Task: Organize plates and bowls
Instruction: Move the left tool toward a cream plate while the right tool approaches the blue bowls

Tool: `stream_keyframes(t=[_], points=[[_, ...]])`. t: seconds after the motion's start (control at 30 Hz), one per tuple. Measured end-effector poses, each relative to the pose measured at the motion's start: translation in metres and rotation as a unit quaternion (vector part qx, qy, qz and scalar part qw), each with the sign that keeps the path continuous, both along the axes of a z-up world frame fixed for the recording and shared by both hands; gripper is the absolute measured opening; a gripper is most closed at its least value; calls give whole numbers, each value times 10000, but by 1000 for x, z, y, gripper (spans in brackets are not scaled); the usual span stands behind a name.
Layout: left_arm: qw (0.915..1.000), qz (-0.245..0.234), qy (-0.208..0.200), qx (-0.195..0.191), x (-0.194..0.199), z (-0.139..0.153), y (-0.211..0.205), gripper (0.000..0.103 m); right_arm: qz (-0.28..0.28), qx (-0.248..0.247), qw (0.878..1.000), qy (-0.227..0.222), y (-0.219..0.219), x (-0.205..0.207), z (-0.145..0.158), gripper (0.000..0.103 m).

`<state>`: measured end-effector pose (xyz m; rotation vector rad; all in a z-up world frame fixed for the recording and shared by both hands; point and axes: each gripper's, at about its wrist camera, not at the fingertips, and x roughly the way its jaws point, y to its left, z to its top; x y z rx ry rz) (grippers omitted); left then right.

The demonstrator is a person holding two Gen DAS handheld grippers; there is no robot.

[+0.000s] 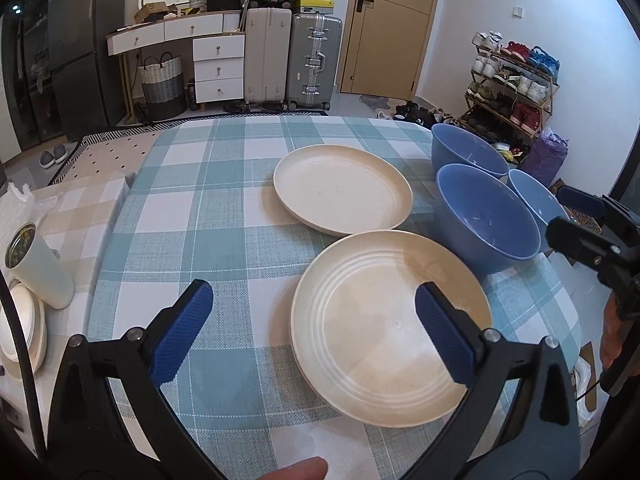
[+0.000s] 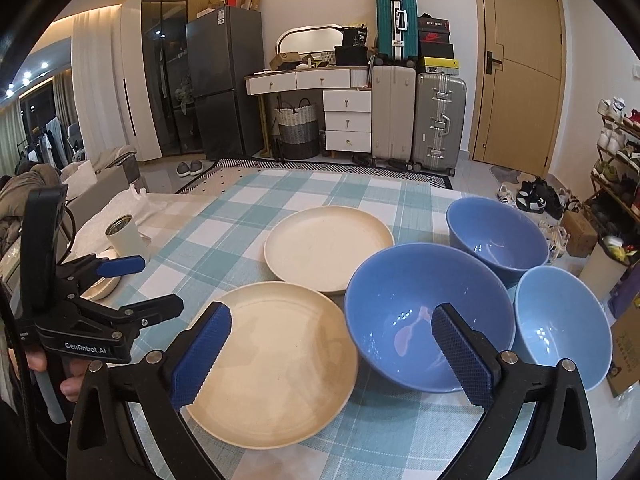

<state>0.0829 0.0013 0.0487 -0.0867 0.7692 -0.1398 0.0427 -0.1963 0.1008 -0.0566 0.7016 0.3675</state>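
A woven cloth in teal-and-white check covers the worktop [image 1: 208, 208], and on it lie two round cream plates and three smooth, glossy blue bowls. In the left wrist view the near plate [image 1: 384, 320], matte and faintly speckled with raised concentric rings around its well, sits at about 5 o'clock from the picture's centre; the far plate [image 1: 340, 188], plainer with a low upturned rim, lies at 12 o'clock from it, and their edges look as if they overlap slightly, though the angle leaves this unsure. The large bowl [image 1: 486, 216] stands at 2 o'clock from the near plate, close to its rim, with the rear bowl [image 1: 468, 146] behind it and the pale bowl [image 1: 534, 200] to its right. The left gripper [image 1: 314, 334] hovers with its fingers spread wide and holding nothing, the right textured blue pad over the near plate, the left pad over bare cloth. The right gripper [image 2: 332, 354] is likewise spread wide and empty, its diamond-patterned pads straddling the gap between the near plate [image 2: 276, 364] and the large bowl [image 2: 424, 316]. At 9 o'clock in the left view a cream cylindrical cup [image 1: 38, 268] stands beside a small stack of white dishes [image 1: 24, 328].
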Motion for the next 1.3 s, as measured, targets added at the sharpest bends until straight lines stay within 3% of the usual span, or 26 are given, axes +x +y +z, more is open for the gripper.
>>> stream_keyframes(t=[0.6, 1.07, 1.3], points=[[9981, 583, -165, -51, 37, 28, 23, 101, 297, 82, 9995, -19, -3, 48, 46, 102], [9974, 723, -42, -60, 74, 35, 28, 101, 382, -1, 9991, 169, 0, 93, 56, 102], [9973, 726, 90, -55, 96, 32, 28, 101, 414, -102, 9985, 356, 4, 118, 47, 102]])
